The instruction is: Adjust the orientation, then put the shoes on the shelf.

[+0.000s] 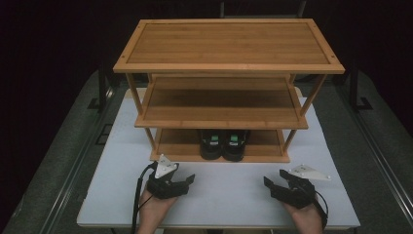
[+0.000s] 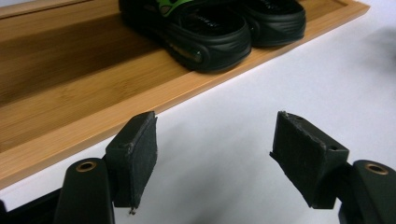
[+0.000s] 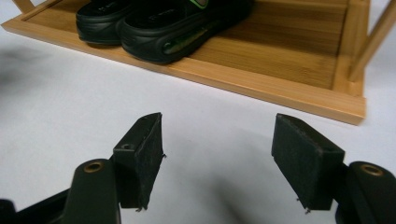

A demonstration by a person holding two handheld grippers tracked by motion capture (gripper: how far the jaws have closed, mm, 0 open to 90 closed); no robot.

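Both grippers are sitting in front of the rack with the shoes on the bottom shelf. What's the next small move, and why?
Probably ease both forward toward the black shoes. The left gripper and right gripper are open and empty over the white table, short of the bottom shelf of the bamboo rack, with the pair side by side between them.

Pair of black rubber sandals with green insoles (image 1: 223,144), side by side and touching, upright, toes toward the person, on the bottom shelf of the three-tier bamboo rack (image 1: 170,150), near its front edge
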